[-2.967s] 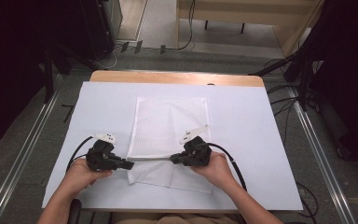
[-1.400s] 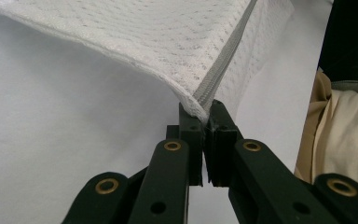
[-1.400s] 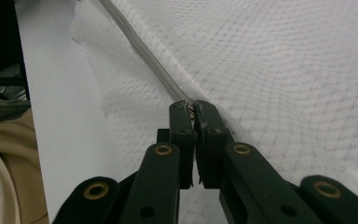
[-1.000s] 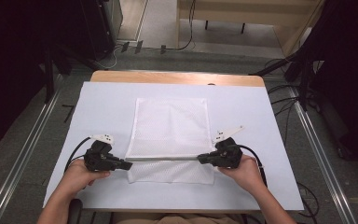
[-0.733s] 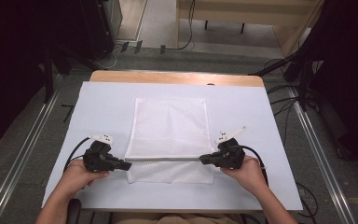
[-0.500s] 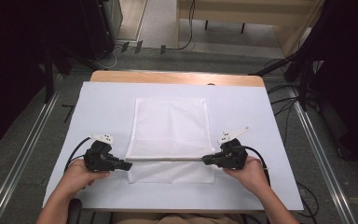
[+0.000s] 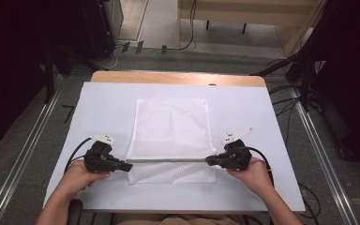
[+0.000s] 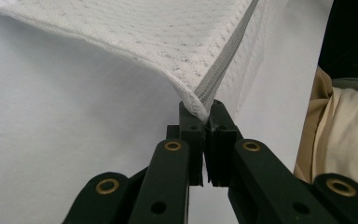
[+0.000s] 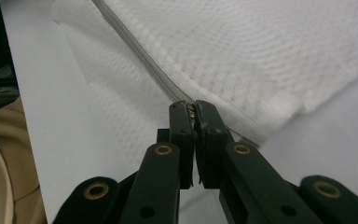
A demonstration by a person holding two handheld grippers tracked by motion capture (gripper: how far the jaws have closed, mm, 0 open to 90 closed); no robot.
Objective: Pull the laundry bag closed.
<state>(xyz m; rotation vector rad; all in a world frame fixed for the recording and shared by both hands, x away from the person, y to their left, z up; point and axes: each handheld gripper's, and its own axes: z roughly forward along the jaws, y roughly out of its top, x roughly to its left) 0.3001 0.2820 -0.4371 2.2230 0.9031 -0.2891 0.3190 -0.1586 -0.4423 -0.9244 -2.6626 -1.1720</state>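
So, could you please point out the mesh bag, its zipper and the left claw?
mesh bag (image 7: 171, 124), high view, flat middle panel.
zipper (image 7: 168, 160), high view, mid-length of the grey line.
left claw (image 8: 204, 122), left gripper view, between the tips.

White mesh bag lies mid-tabletop, its near part raised, zip line taut between left gripper and right gripper, barring passage there. Open surface along left, right and far edges; narrow bare strip at near edge.

right hand-held gripper slid rightward along zipper (now at the bag's edge)
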